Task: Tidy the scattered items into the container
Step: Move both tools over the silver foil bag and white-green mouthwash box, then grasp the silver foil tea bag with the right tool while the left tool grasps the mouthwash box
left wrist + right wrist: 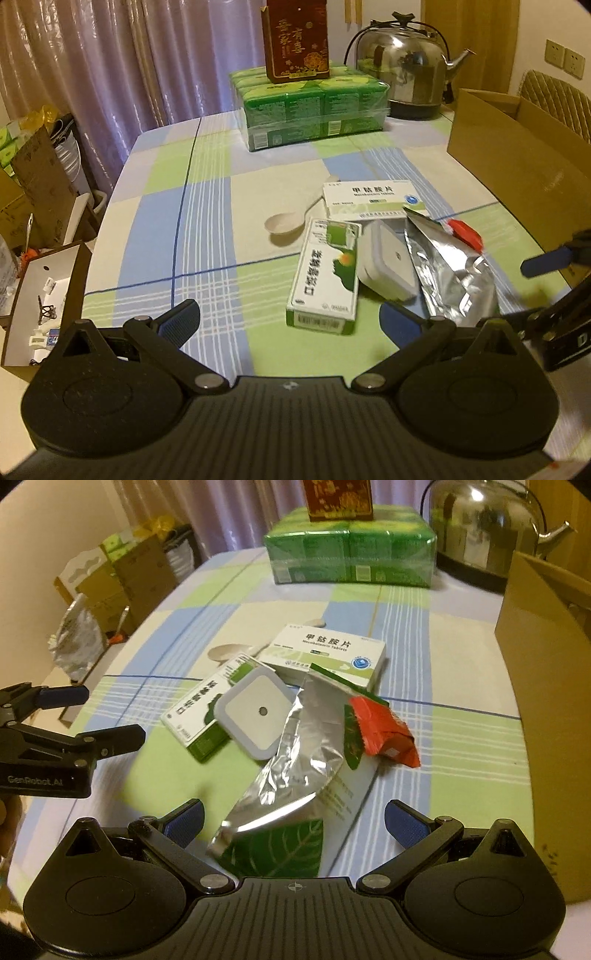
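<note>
We hold both grippers, left gripper (pixel 290 321) and right gripper (pixel 293 818), fingers wide apart and empty; boxes (pixel 325 273), spoon (pixel 286 221) and foil pouch (pixel 295 753) remain on the table (pixel 207 229), none visibly in the cardboard box (pixel 517 162).

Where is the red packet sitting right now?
In the right wrist view, the red packet lies on the checked tablecloth, right of centre, against the silver foil pouch, just in front of the white tablet box, short of the cardboard box.

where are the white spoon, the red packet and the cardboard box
white spoon (pixel 283 224): left wrist view, on its bowl.
red packet (pixel 384 729): right wrist view, middle of its crumpled front.
cardboard box (pixel 517 162): left wrist view, on its near outer wall.
</note>
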Demonstrator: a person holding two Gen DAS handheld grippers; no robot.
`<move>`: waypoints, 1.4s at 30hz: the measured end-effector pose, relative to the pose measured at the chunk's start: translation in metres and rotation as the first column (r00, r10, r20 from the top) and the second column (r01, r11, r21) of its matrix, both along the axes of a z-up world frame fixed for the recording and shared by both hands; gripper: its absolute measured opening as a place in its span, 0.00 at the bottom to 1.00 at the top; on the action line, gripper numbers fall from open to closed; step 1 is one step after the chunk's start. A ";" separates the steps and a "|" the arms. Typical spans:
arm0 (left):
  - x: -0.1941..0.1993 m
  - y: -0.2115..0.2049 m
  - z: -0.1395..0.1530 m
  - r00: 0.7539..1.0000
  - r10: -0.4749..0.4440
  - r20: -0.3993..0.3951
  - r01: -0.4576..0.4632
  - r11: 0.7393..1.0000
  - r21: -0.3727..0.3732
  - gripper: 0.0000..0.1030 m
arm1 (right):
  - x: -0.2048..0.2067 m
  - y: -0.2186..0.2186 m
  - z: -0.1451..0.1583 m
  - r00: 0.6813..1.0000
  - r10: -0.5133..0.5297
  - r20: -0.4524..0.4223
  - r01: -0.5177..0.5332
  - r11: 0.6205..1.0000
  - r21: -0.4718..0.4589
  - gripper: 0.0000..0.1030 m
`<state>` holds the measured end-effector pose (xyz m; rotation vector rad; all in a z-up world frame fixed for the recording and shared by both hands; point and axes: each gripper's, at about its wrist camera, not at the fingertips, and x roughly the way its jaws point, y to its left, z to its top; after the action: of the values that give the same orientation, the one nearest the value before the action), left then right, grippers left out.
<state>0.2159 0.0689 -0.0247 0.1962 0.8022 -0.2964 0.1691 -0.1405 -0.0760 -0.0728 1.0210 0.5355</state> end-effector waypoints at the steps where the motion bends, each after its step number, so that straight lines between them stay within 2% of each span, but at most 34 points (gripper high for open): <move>1: 0.004 0.002 -0.004 1.000 0.001 -0.007 -0.001 1.000 -0.009 0.99 | 0.004 0.003 -0.003 1.000 -0.007 -0.006 0.007 1.000 -0.001 0.98; 5: 0.018 0.011 -0.019 0.998 0.023 -0.053 -0.026 0.998 -0.051 0.99 | 0.017 0.015 -0.015 0.999 -0.038 -0.021 0.037 0.999 -0.039 0.98; 9: 0.021 0.018 -0.021 0.999 0.030 -0.026 -0.031 0.999 -0.038 0.99 | 0.029 0.021 -0.028 0.996 -0.074 -0.040 0.071 0.995 -0.064 0.98; 15: 0.027 0.022 -0.024 0.999 0.043 -0.027 -0.044 0.998 -0.038 0.99 | 0.036 0.026 -0.038 0.995 -0.091 -0.043 0.087 0.993 -0.086 0.97; 16: 0.028 0.020 -0.024 0.999 0.040 -0.027 -0.041 0.999 -0.036 0.99 | 0.036 0.026 -0.039 0.995 -0.089 -0.037 0.085 0.992 -0.091 0.96; 17: 0.028 0.018 -0.024 0.999 0.035 -0.026 -0.036 0.999 -0.033 0.99 | 0.036 0.027 -0.039 0.996 -0.084 -0.033 0.081 0.992 -0.096 0.89; 20: 0.029 0.012 -0.024 1.000 0.017 -0.022 -0.018 0.999 -0.029 0.99 | 0.036 0.026 -0.040 0.997 -0.077 -0.023 0.074 0.992 -0.102 0.86; 26: 0.031 0.004 -0.025 0.999 -0.011 -0.031 0.010 0.999 -0.030 0.99 | 0.034 0.023 -0.037 1.000 -0.029 -0.008 0.028 0.993 -0.114 0.68; 33: 0.037 -0.003 -0.032 0.997 -0.067 -0.039 0.067 0.998 -0.021 0.99 | 0.025 0.008 -0.031 1.000 0.032 -0.002 -0.032 0.994 -0.105 0.54; 37: 0.041 -0.010 -0.038 0.994 -0.106 -0.038 0.105 0.994 -0.012 0.98 | 0.019 -0.002 -0.028 0.999 0.048 -0.004 -0.048 0.995 -0.092 0.52; 42: 0.045 -0.025 -0.042 0.987 -0.156 -0.037 0.157 0.987 0.024 0.91 | 0.010 -0.010 -0.027 0.997 0.076 -0.008 -0.076 0.993 -0.095 0.51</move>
<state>0.2605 0.0442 -0.0672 0.2809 0.8269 -0.4384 0.1788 -0.1508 -0.1030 -0.1959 1.0507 0.5566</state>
